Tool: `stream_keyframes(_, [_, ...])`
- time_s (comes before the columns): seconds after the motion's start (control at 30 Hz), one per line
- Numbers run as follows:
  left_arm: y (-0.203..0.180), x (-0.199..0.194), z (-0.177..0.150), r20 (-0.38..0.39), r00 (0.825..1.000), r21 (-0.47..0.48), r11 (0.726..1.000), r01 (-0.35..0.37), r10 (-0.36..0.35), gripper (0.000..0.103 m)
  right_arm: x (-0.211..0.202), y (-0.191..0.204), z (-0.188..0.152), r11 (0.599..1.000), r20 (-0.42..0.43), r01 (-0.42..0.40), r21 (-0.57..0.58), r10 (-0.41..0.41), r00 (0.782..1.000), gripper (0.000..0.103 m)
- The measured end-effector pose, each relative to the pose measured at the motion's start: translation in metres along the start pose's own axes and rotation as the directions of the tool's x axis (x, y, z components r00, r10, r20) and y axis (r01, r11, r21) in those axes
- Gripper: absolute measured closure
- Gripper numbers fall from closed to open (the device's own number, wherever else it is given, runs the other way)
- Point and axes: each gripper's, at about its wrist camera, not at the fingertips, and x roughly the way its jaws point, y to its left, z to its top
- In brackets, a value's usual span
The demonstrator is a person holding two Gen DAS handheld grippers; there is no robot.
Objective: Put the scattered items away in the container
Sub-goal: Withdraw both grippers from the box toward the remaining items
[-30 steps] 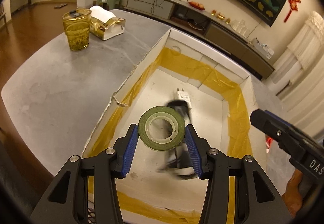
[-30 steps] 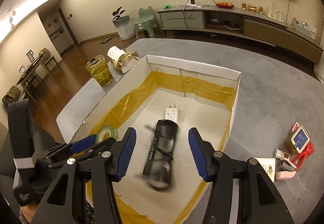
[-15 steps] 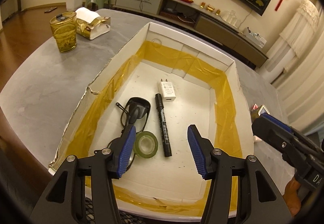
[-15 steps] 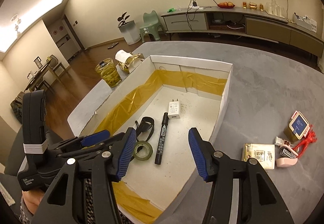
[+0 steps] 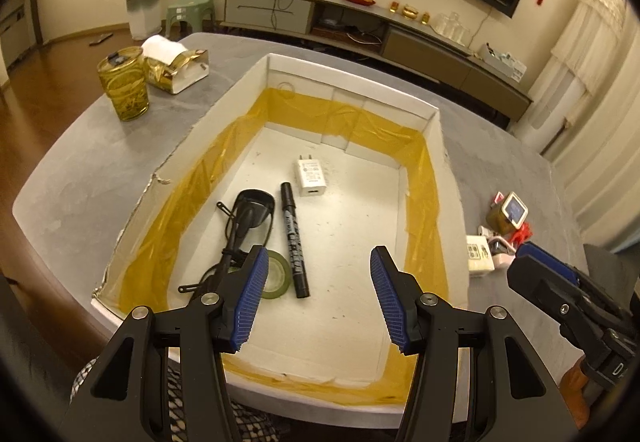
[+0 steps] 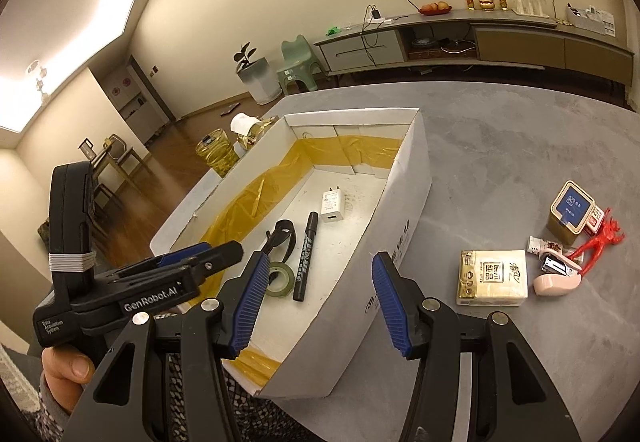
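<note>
Left gripper (image 5: 316, 290) hangs over the near end of the box (image 5: 448, 178), fingers (image 5: 250, 296) spread wide, nothing between them. Right gripper (image 6: 318, 298) is also spread and empty, above the box's right wall. In the right wrist view the left gripper's fingertips look nearly together, so its gap can't be read there.

Inside the box: tape roll (image 5: 276, 274) flat on the floor near the left finger, marker (image 5: 294, 238) just beside it, glasses (image 5: 244, 226) on the left touching the roll, charger (image 5: 311, 176) farther back, apart from the rest.

Still out on the grey worktop (image 6: 500, 146), right of the box: tissue pack (image 6: 493, 277), pink stapler (image 6: 557, 280), red figure (image 6: 598, 240), small jar (image 6: 570, 212), clustered close. Far left of the box: yellow glass (image 5: 124, 82) and tissue box (image 5: 176, 66).
</note>
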Motion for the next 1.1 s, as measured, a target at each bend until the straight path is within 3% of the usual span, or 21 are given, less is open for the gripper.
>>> stream_keyframes(0.4, [-0.051, -0.025, -0.013, 0.035, 0.998, 0.106, 0.993, -0.055, 0.052, 0.047, -0.041, -0.002, -0.013, 0.994, 0.045, -0.109, -0.025, 0.11, 0.993, 0.048])
stream_keyframes(1.1, [-0.131, -0.042, -0.044, 0.033, 0.999, 0.273, 0.962, -0.021, 0.013, 0.047, -0.116, -0.051, -0.023, 0.995, 0.157, -0.091, 0.034, 0.084, 0.984, 0.048])
